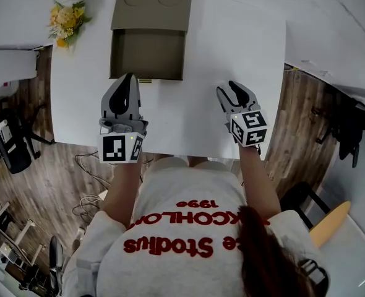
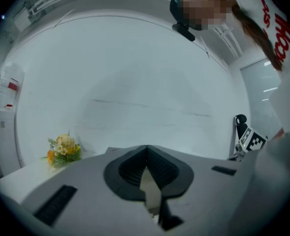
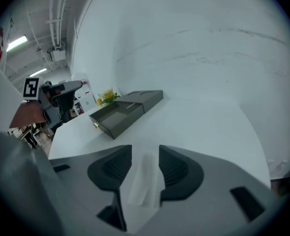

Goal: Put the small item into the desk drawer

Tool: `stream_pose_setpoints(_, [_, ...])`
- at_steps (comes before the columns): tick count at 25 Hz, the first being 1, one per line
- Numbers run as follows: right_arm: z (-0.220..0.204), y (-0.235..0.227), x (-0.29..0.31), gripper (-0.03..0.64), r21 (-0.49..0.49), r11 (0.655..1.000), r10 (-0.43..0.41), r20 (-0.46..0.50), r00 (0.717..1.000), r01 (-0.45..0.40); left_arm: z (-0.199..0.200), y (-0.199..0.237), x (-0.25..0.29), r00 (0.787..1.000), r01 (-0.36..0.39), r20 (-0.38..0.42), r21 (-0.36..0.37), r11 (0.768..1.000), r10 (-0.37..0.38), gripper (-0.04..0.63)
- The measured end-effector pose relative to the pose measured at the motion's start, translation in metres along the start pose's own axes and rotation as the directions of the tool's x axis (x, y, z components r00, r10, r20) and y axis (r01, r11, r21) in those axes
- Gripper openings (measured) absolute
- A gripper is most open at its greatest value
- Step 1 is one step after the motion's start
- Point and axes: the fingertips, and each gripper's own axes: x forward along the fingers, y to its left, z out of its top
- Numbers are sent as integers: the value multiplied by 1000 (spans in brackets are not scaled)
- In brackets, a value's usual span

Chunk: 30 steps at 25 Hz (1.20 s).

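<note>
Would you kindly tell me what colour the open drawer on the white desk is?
The drawer is dark olive-brown; the head view shows it best.

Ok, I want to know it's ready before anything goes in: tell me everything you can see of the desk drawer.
The desk drawer is a dark olive-grey tray, matte like card or plastic, pulled out toward the person from its matching case, whose top has two round recesses. It looks empty and carries a small brass-coloured knob on its front. It lies flat on the white table, near the far edge.
</note>
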Motion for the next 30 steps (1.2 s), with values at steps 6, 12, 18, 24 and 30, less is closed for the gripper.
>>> stream_pose_setpoints(6, [-29, -1, 7, 177, -25, 1000, -15, -79, 997, 13, -3, 3, 0, 1000, -9, -10, 8, 1000, 9, 8])
stream_pose_setpoints(12, [-32, -2, 6, 143, -20, 1000, -15, -74, 997, 14, -2, 3, 0, 1000, -21, -9, 8, 1000, 22, 8])
stream_pose_setpoints(18, [-9, -5, 0, 138, -4, 1000, -22, 0, 1000, 22, 5, 3, 3, 1000, -18, 7, 14, 1000, 18, 8])
stream_pose_setpoints(24, [32, -12, -20, 135, 10, 999, -35, 120, 992, 34, 23, -2, 4, 999, -19, 44, 28, 999, 18, 8])
stream_pose_setpoints(30, [91, -19, -53, 133, 23, 998, -60, 292, 954, 55, 49, -2, 5, 995, -23, 98, 43, 999, 19, 8])
